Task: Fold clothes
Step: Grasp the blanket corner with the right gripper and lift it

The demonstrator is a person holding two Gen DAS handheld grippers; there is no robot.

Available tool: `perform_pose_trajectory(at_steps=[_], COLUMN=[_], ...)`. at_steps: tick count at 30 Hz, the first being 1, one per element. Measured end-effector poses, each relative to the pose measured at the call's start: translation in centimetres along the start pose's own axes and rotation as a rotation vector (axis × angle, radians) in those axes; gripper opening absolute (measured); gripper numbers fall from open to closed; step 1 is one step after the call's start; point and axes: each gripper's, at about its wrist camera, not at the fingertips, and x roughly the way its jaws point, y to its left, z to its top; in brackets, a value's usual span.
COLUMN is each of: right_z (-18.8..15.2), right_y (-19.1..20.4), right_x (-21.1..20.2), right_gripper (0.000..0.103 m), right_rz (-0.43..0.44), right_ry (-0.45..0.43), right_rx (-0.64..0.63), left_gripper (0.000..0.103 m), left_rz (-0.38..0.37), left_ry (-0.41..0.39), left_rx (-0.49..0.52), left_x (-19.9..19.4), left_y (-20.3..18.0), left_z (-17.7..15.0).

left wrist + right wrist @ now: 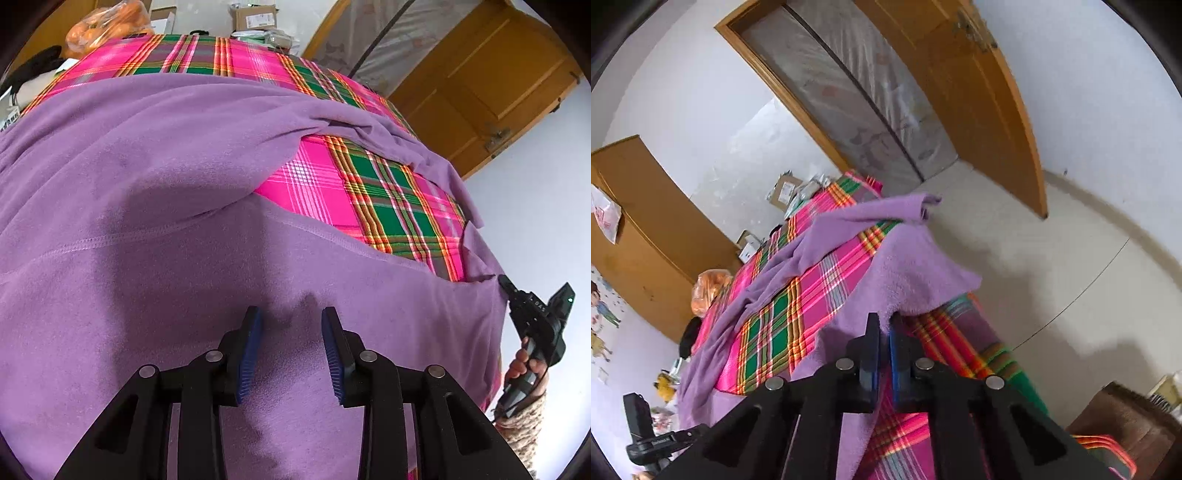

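Left tongs (291, 325) parted over purple garment (147, 166); right tongs (884, 325) clenched on its edge.

Purple garment (184, 184) runs off the left and bottom edges of the left wrist view, and it hides most of the plaid cloth (388, 192) underneath. In the right wrist view the right gripper (884, 332) pads cover the fabric edge between them, so the pinched part is out of sight. Boxes (785, 190) at the far end are too small to read; the orange bag (107, 26) is cut by the top edge.
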Motion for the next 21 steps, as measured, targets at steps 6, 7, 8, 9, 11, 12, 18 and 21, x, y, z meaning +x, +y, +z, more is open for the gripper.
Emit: perform_pose_trajectory(at_steps=[6, 7, 8, 9, 11, 12, 18, 21], right_z=[0.1, 0.0, -0.1, -0.2, -0.5, -0.7, -2.5, -3.2], right_y=[0.0, -0.1, -0.3, -0.4, -0.8, -1.0, -2.5, -3.6], right_x=[-3.0, -3.4, -3.7, -4.0, -4.5, -4.8, -7.0, -7.9], right_gripper=[0.004, 0.004, 0.004, 0.004, 0.004, 0.004, 0.004, 0.004], right_rz=[-0.079, -0.091, -0.097, -0.104, -0.115, -0.123, -0.179, -0.200], right_ry=[-0.094, -0.104, -0.110, -0.116, -0.126, -0.131, -0.168, -0.179], right_rx=[-0.041, -0.044, -0.043, -0.042, -0.034, -0.029, 0.007, 0.037], left_gripper=[0.035, 0.035, 0.035, 0.035, 0.035, 0.035, 0.034, 0.035], left_rz=[-0.018, -0.017, -0.015, -0.014, -0.014, -0.015, -0.017, -0.021], left_ry=[-0.005, -0.008, -0.012, -0.015, -0.018, -0.019, -0.023, -0.025], left_rx=[-0.019, -0.013, -0.008, -0.005, -0.005, -0.007, -0.007, -0.012], left_x=[-0.1, -0.1, -0.1, -0.1, -0.1, -0.1, -0.3, -0.2], left_y=[0.3, 0.3, 0.2, 0.2, 0.2, 0.2, 0.3, 0.3], left_z=[0.0, 0.0, -0.1, -0.1, -0.1, -0.2, -0.3, -0.3])
